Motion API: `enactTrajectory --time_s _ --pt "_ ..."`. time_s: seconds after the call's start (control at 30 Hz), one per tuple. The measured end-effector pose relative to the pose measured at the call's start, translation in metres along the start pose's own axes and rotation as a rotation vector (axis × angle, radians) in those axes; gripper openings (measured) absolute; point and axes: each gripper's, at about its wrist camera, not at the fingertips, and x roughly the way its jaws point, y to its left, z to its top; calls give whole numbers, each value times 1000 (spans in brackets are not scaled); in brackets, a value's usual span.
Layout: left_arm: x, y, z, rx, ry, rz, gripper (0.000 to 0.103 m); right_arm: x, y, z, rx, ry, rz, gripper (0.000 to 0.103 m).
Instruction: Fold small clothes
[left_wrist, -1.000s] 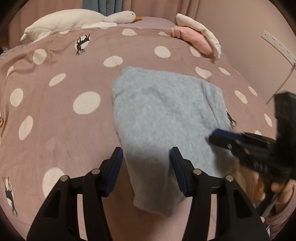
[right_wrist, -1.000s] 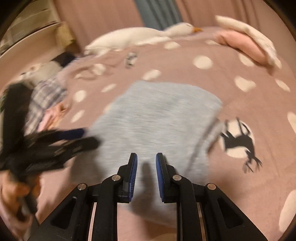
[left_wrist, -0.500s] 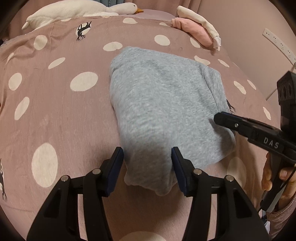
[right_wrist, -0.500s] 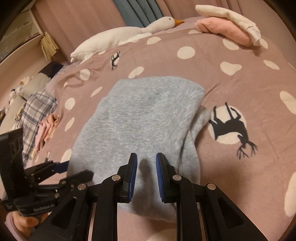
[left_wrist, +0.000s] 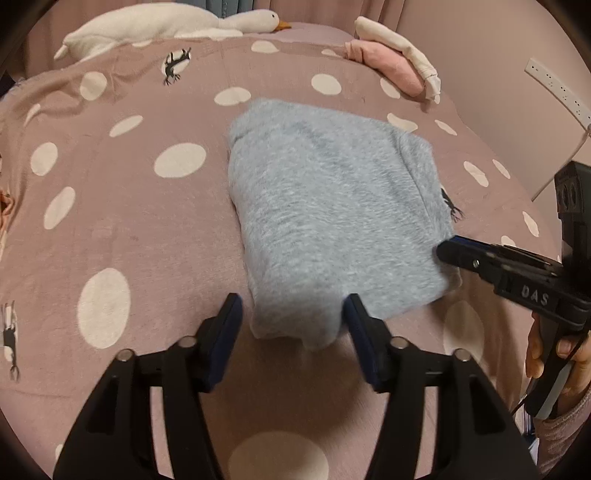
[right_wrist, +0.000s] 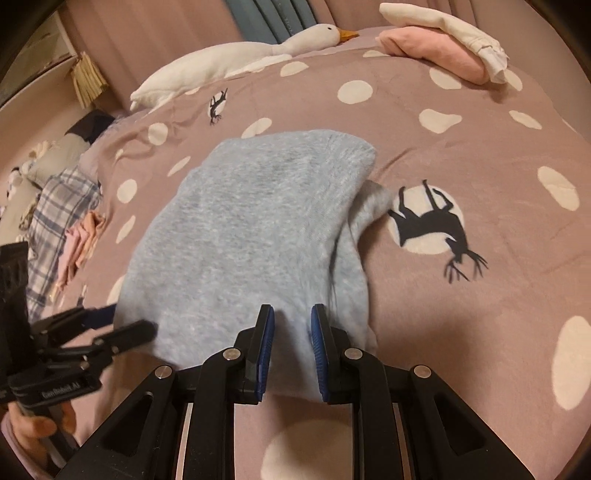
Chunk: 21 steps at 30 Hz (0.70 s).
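- Right gripper (right_wrist: 291, 325) at six o'clock, jaws just opening, folded grey garment (right_wrist: 243, 236) between them.
- Left gripper (right_wrist: 125, 325) at eight o'clock, at the garment's edge.
- Goose plush (right_wrist: 236, 55) at twelve.

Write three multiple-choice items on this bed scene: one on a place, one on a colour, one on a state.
1. Where does the plush goose lie?
A. at the far edge of the bedspread
B. on the grey garment
C. between the right tongs

2. What colour is the folded garment under the white one at the far right?
A. green
B. pink
C. black

3. How do the left tongs stand?
A. shut on the goose
B. open, astride the grey garment's near edge
C. holding a plaid cloth

Key: 1 A, it lies beyond the grey garment. 2 B, the pink garment shows plainly. 3 B, gaps show beside both pads.
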Motion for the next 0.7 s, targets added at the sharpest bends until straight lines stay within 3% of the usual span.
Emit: enactTrajectory --time_s 0.07,0.2,0.33,0.53,0.6,0.7 --pt "-10 -1 0 -7 -21 5 75 -11 1 -4 -17 -11 -25 49" --pt "-32 -4 0 -34 -60 23 90 -30 5 -7 -46 -34 -56 60" --pt "-54 -8 3 -51 -106 40 103 -50 16 -6 -101 -69 -76 90" --pt "-84 -14 10 -80 -157 84 103 -81 31 1 -148 -142 -84 95" --pt "-93 -15 11 -91 -167 120 103 -91 35 3 -149 -180 -87 102" --pt "-103 -15 12 -118 -164 120 103 -107 41 6 -147 -235 -87 102"
